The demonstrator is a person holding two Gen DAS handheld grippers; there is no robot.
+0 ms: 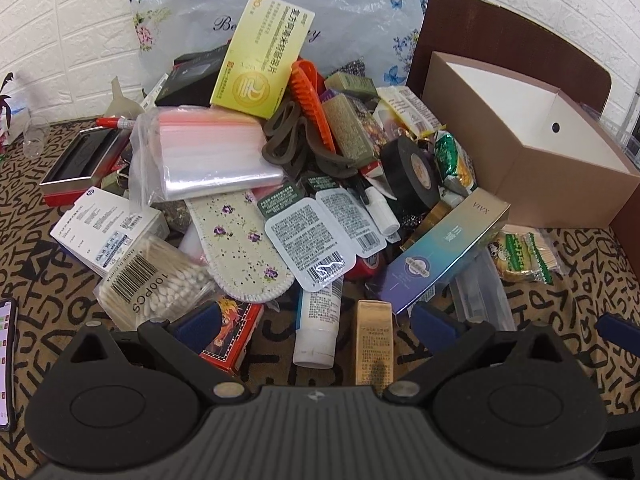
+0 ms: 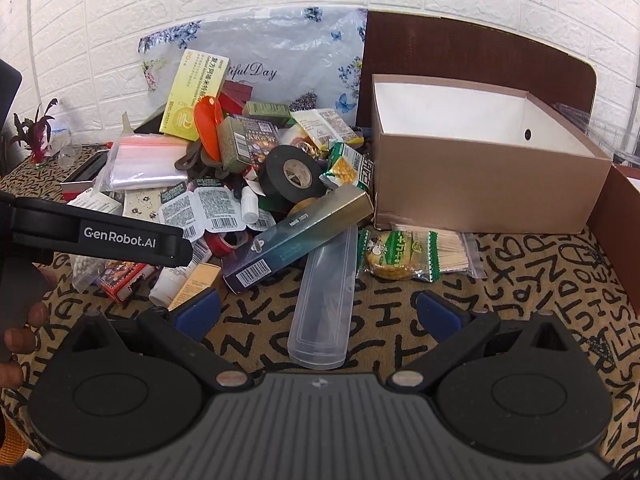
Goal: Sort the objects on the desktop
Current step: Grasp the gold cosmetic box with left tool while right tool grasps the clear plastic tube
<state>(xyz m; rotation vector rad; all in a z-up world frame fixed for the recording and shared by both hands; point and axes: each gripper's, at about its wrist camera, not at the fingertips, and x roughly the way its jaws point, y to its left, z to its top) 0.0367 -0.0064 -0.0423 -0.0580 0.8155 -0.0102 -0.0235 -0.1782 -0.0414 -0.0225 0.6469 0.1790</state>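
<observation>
A heap of small desk items lies on a letter-patterned cloth. In the left wrist view my left gripper (image 1: 316, 324) is open and empty over a white tube (image 1: 318, 320) and a gold box (image 1: 374, 344) at the heap's near edge. A black tape roll (image 1: 412, 174), a long blue-gold box (image 1: 444, 252) and a yellow medicine box (image 1: 260, 60) lie in the heap. In the right wrist view my right gripper (image 2: 318, 312) is open and empty over a clear plastic case (image 2: 326, 300). The left gripper's arm (image 2: 100, 236) shows at the left.
An empty brown cardboard box (image 2: 480, 188) with a white inside stands right of the heap. A snack packet (image 2: 396, 254) and a toothpick bag (image 2: 456, 256) lie before it. A floral plastic bag (image 2: 280, 64) leans on the white brick wall. A phone (image 1: 8, 360) lies at far left.
</observation>
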